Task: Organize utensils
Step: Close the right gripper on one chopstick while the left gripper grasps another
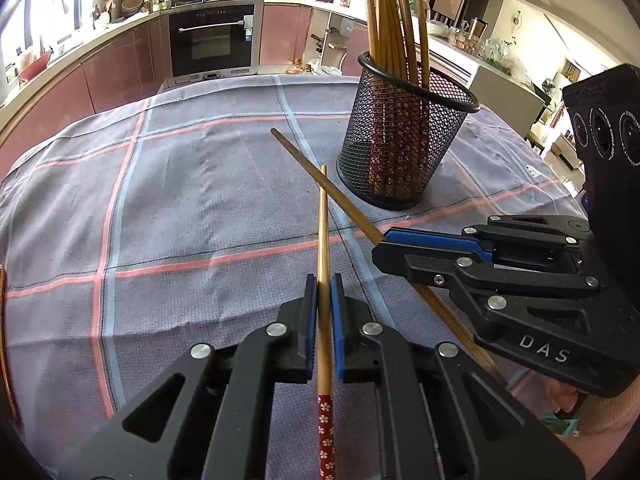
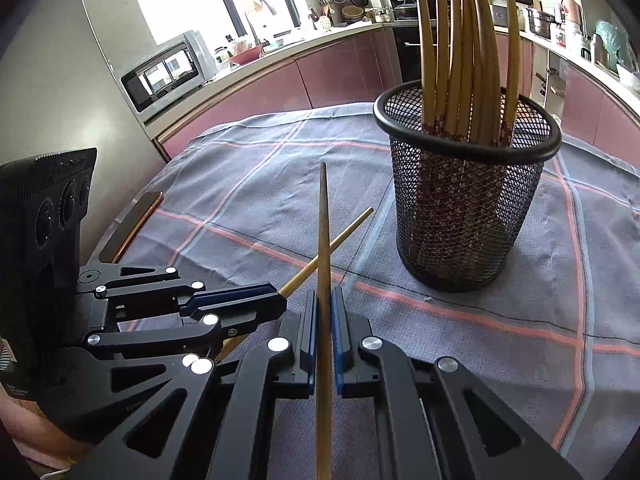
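Covering the counter (image 1: 180, 208) from edge to edge, a grey cloth (image 2: 500, 320) crossed by pink and pale blue stripes is shown beneath everything else. In the left wrist view a black mesh holder (image 1: 400, 148) stands upright on the cloth at about 1 o'clock, filled with a bundle of chopsticks (image 1: 394, 12) whose patterned ends rest at the bottom. In the right wrist view the same holder sits at about 2 o'clock.

The right tool (image 1: 384, 246) is seen from the left wrist camera at 3 o'clock, lying nearly level above the cloth, its jaws closed narrowly on the right chopstick (image 1: 320, 178), which runs up toward 11 o'clock. The left tool (image 1: 324, 280) is closed narrowly on the left chopstick (image 1: 323, 220), which points toward 12 o'clock and shows a red flowered end at 6 o'clock. The two held sticks are seen crossed in both views, a little short of the holder. From the right wrist camera the left tool appears at 9 o'clock. Whether the crossed sticks touch cannot be told.
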{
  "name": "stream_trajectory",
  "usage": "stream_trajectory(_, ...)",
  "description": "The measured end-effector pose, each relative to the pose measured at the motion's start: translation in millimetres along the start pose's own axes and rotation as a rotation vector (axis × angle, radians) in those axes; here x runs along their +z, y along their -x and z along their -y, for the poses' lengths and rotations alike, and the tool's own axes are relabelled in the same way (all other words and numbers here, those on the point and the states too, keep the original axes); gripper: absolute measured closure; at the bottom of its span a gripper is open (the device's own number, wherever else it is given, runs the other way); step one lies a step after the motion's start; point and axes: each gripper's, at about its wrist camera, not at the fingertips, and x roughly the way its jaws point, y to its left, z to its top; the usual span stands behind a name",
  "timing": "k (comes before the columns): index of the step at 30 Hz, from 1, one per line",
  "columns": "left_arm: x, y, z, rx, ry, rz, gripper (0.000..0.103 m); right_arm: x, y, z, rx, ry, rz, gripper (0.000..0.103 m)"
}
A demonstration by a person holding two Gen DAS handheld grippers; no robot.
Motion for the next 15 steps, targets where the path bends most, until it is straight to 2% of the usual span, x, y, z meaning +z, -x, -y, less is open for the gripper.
stream_trajectory(15, 8, 36, 0, -0.063, 0.017, 0.08, 0.096, 8, 40, -9, 0.019, 0.031, 0.108, 0.097)
